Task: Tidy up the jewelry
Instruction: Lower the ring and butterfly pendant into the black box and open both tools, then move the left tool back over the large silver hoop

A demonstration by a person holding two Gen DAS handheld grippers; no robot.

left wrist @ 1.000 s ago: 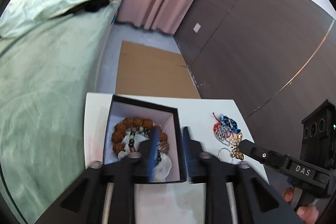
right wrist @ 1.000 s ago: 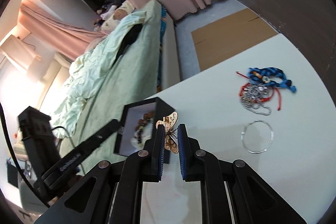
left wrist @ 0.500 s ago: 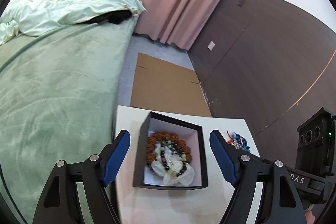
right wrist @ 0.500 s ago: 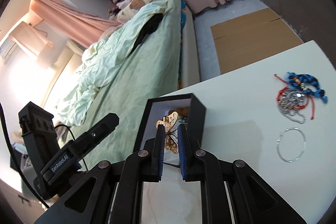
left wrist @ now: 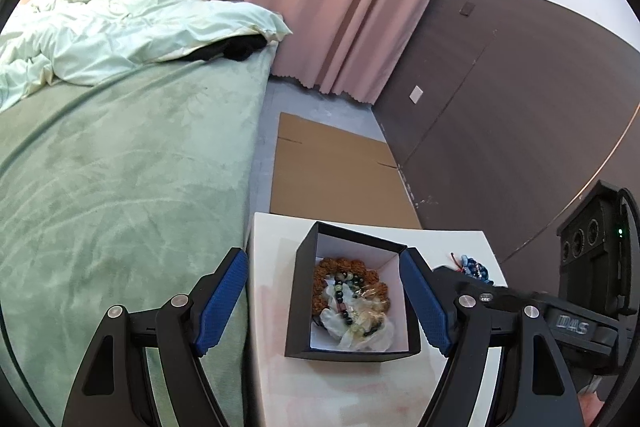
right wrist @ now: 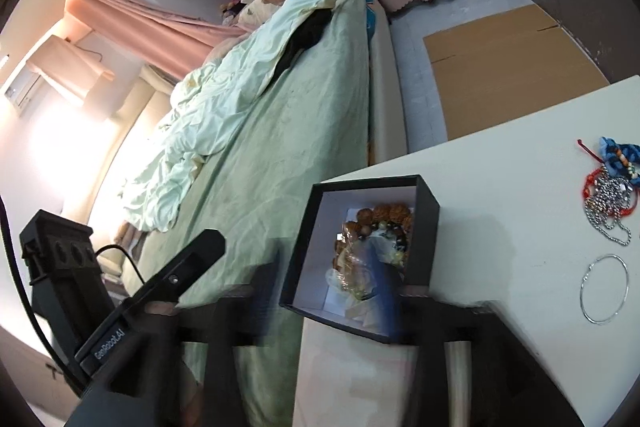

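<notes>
- The black box (left wrist: 352, 351) sits on the white bench (right wrist: 500, 187), with beads inside.
- The left hand-held gripper (left wrist: 324, 303) is spread wide and empty.
- The right hand-held gripper (right wrist: 320, 291) is opening, nothing pinched.
- The silver ring (right wrist: 604, 289) lies off to its right, nearer that hand.

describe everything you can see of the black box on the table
The black box is an open, lidless square box, apparently card, with dark outer walls and a pale lining. It sits flat near the white table's bed-side edge. Inside lie a brown bead bracelet, darker beads and crumpled clear wrapping. Nothing grips it.
</notes>
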